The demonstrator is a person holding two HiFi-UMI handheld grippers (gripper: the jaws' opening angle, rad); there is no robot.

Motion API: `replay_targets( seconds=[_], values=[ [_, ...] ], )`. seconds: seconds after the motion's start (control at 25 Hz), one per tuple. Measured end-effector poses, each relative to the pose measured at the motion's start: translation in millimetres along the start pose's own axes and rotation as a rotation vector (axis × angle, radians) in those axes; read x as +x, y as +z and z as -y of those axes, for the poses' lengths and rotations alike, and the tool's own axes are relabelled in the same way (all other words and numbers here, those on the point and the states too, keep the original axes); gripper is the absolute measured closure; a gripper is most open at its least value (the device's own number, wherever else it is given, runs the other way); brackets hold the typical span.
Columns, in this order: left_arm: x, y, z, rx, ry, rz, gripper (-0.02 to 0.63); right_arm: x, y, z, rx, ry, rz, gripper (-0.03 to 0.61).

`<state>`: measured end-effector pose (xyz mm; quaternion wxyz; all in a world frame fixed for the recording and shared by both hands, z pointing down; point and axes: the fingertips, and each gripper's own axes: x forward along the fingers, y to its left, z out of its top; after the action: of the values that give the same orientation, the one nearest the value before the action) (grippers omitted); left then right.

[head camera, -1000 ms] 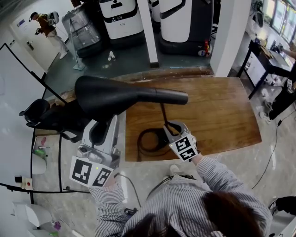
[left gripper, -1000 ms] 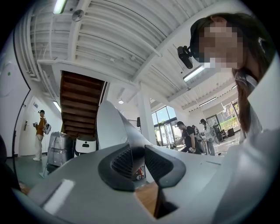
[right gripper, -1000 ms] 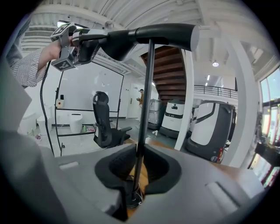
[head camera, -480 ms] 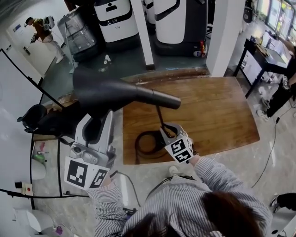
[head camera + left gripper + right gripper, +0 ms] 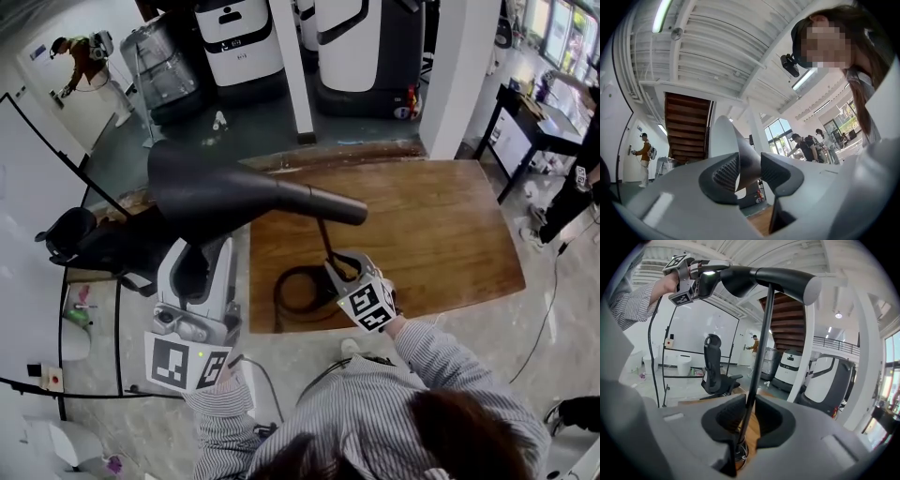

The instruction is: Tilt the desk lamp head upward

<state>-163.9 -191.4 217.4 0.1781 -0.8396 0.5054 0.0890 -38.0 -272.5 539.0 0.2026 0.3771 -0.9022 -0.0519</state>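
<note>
Left tongs (image 5: 746, 172) were opening, with the lamp head (image 5: 220, 192) rim between the pads; head sat upper-left of centre in head view. Right tongs (image 5: 749, 417) pinched the stem (image 5: 759, 343) above the table (image 5: 441, 225). Head looked light, rigid, slick: take it by the rim. Only right gripper view showed the stem pinch.

Wooden desk (image 5: 441, 234) at centre, right half bare. Black office chair (image 5: 70, 234) just off the desk's left edge, beside a black-framed partition (image 5: 56, 136). Beyond the desk, a white pillar (image 5: 300, 66) between two large white-and-black machines (image 5: 239, 42) (image 5: 366, 47) on a dark floor. Far left, a person in a brown jacket (image 5: 80, 56) facing a wall. At right, a dark side table (image 5: 525, 117). Brown staircase (image 5: 686, 126) in the background.
</note>
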Motion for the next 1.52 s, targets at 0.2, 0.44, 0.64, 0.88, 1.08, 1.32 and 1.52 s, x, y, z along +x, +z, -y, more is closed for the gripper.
replay_targets(
  seconds=[0.2, 0.44, 0.64, 0.88, 1.08, 1.32, 1.52],
  values=[
    [-22.4, -20.8, -3.5, -0.069, 0.069, 0.008, 0.42, -11.8, 10.2, 5.3, -0.002, -0.017, 0.084, 0.522],
    [-32.2, -127.6, 50.3, -0.306, -0.065, -0.181, 0.426, -50.9, 35.3, 7.3, 0.103, -0.003, 0.187, 0.522],
    [-25.5, -198.1, 107.9, -0.444, -0.109, -0.308, 0.495, -78.1, 39.8, -9.0, 0.17, 0.043, 0.186, 0.526],
    [-25.8, -225.0, 143.2, -0.551, -0.131, -0.355, 0.607, -96.6, 42.5, -9.5, 0.22, 0.012, 0.195, 0.575],
    [-28.7, -235.8, 155.8, -0.54, -0.142, -0.407, 0.607, -99.5, 40.7, -12.7, 0.254, 0.01, 0.184, 0.575],
    [-29.4, -239.4, 163.3, -0.527, -0.142, -0.447, 0.607, -96.4, 35.9, -24.4, 0.222, 0.031, 0.139, 0.577],
    [-28.5, -243.3, 161.2, -0.535, -0.132, -0.454, 0.607, -93.3, 35.6, -23.2, 0.206, 0.035, 0.129, 0.577]
  ],
)
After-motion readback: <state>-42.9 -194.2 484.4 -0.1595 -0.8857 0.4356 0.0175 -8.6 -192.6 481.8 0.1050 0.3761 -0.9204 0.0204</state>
